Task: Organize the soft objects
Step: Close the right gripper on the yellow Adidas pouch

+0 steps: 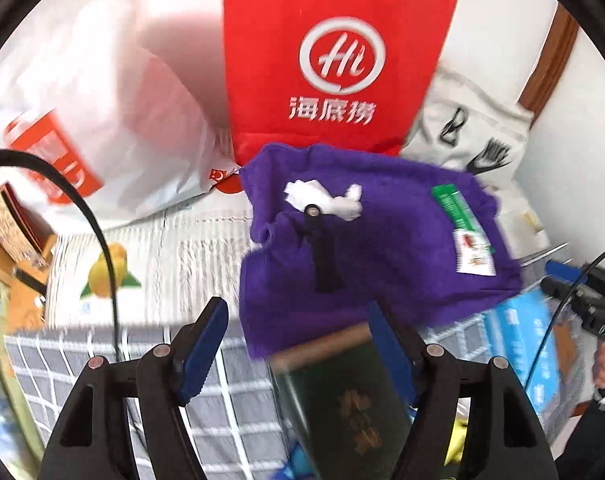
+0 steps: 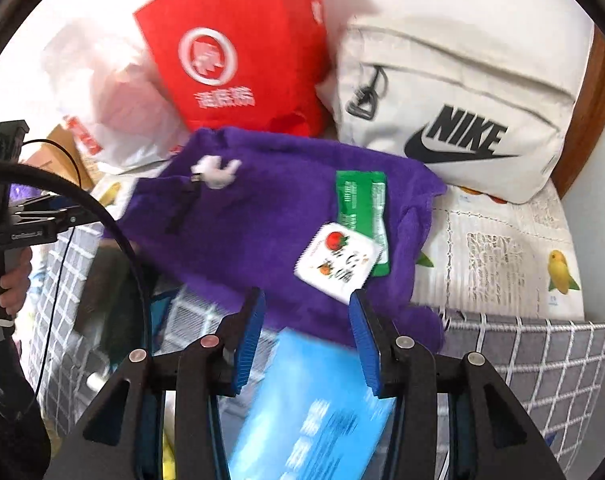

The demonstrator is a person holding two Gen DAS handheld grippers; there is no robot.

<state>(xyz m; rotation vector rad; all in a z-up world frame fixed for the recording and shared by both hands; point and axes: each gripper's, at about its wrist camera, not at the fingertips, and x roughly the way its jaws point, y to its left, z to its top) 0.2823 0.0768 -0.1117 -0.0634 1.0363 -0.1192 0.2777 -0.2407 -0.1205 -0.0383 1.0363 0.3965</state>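
Observation:
A purple towel [image 1: 366,248] [image 2: 262,236] lies spread on the white lace cloth, its near edge reaching over the grey checked basket [image 1: 82,360] [image 2: 542,360]. On the towel rest a crumpled white tissue [image 1: 326,200] [image 2: 216,172], a black strap [image 1: 322,252], a green sachet [image 2: 360,204] and a white sachet with a tomato picture [image 2: 338,260]. My left gripper [image 1: 298,320] hovers open above the towel's near edge, its pads touching nothing. My right gripper [image 2: 307,304] is open too, just short of the white sachet, with only towel showing between its fingers.
A red paper bag [image 1: 334,56] [image 2: 238,48], a white Nike bag [image 2: 454,112] and a white plastic bag [image 1: 102,100] stand behind the towel. A dark green box [image 1: 342,400] and a blue pack [image 2: 314,412] lie in the basket below the grippers. A hand [image 2: 14,280] holds the other gripper.

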